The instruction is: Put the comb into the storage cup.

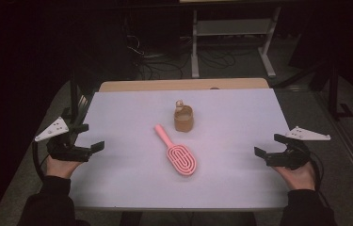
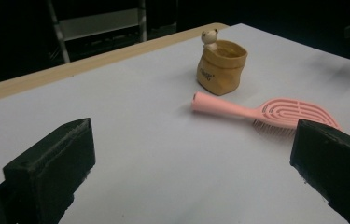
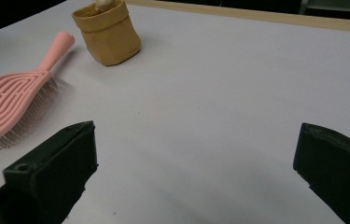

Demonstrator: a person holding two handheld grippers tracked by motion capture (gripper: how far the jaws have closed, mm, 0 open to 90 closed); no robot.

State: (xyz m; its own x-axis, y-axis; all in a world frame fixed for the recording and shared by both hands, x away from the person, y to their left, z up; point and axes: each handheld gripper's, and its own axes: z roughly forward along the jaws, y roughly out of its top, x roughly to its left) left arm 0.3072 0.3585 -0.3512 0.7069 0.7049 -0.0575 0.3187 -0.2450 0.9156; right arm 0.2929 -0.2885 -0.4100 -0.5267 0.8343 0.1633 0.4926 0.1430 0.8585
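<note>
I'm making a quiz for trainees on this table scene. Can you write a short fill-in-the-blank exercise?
1. The hairbrush is ____ in colour.
2. The hairbrush's bristles face ____.
3. Both the left gripper and the right gripper have their jaws ____.
4. A small ____ figure peeks out of the tan pot.

Missing words: pink; down; open; bear

Table (image 1: 132, 183): white top, light wooden edge along the far side, spanning the middle of the high view. On it: a pink hairbrush (image 1: 178, 153), centre frame, bristles down, handle toward the upper left; a tan bag-shaped holder (image 1: 183, 118) just above it, upright.
</note>
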